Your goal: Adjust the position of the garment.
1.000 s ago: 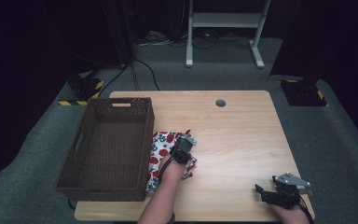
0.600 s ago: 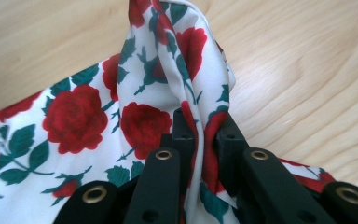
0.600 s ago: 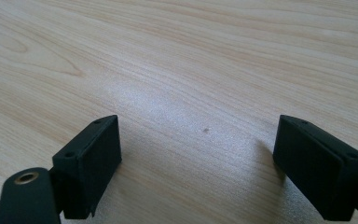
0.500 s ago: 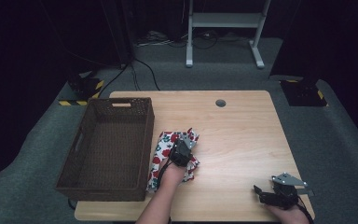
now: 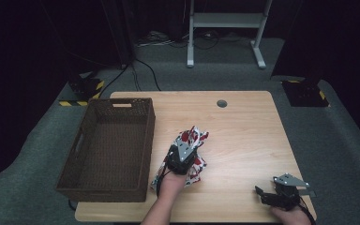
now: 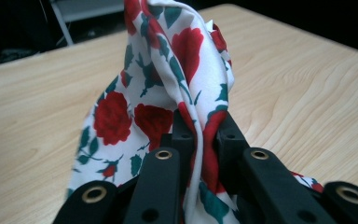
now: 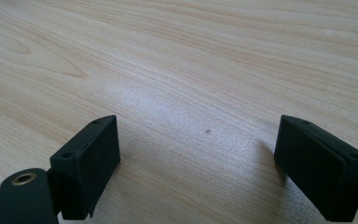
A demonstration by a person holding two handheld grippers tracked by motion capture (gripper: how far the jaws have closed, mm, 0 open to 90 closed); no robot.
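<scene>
A brown woven wicker basket point(image 5: 107, 149) stands on the left half of the light wooden table point(image 5: 243, 140); just right of it, at the frame's lower centre, lies a white cloth printed with red roses point(image 5: 190, 140), bunched and partly raised off the table; the left gripper point(image 5: 182, 159) sits on the cloth's near part, its jaws around a fold point(image 6: 200, 135); the right gripper point(image 5: 281, 193) rests at the table's lower right corner, well apart from the cloth; a small round hole point(image 5: 222, 103) lies near the far edge, behind the cloth.
</scene>
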